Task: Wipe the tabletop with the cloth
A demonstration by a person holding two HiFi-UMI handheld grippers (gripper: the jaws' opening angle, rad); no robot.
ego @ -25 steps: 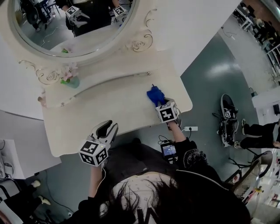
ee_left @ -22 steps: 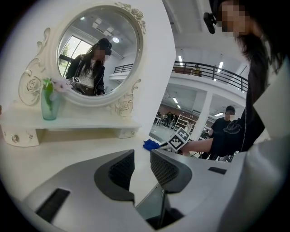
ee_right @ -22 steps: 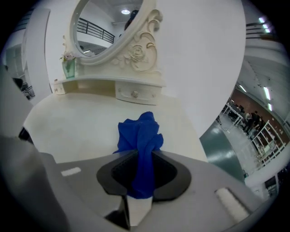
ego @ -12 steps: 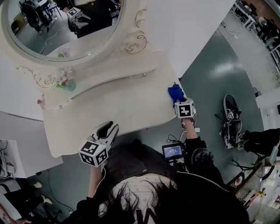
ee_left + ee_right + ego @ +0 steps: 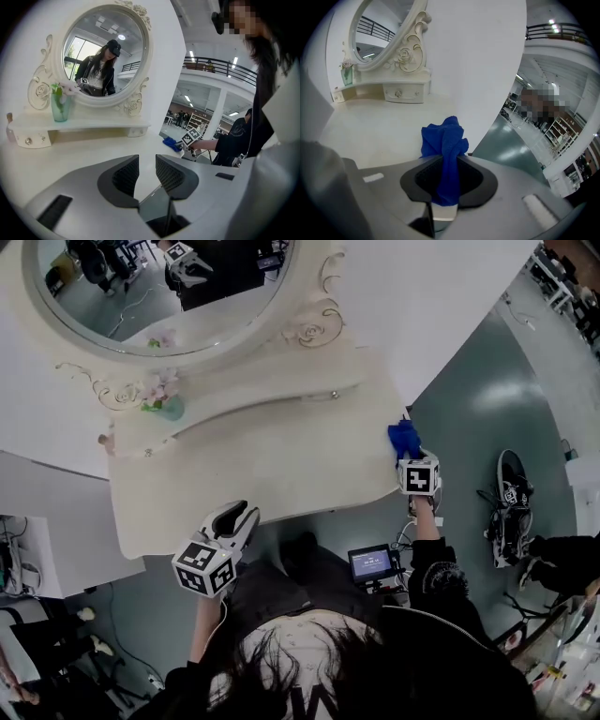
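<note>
1. The right hand-held gripper (image 5: 410,457) is clamping the blue cloth (image 5: 404,438), with a bunched fold caught between its jaws. It has been sweeping rightward: a second ago the cloth was lying nearer the middle, and now it is resting at the right edge of the surface (image 5: 253,474).
2. That is suggesting one stroke is ending. The wide left and front stretch is probably still waiting for a pass.
3. The left hand-held gripper (image 5: 235,518) is hovering at the front edge, jaws slightly apart with nothing between them, well apart from the cloth.
4. At the back, a green vase (image 5: 170,409) of flowers is standing on the raised drawer shelf (image 5: 253,385) under the oval mirror (image 5: 155,292). Nothing is lying on the open surface, so only the shelf front is limiting a backward stroke.
</note>
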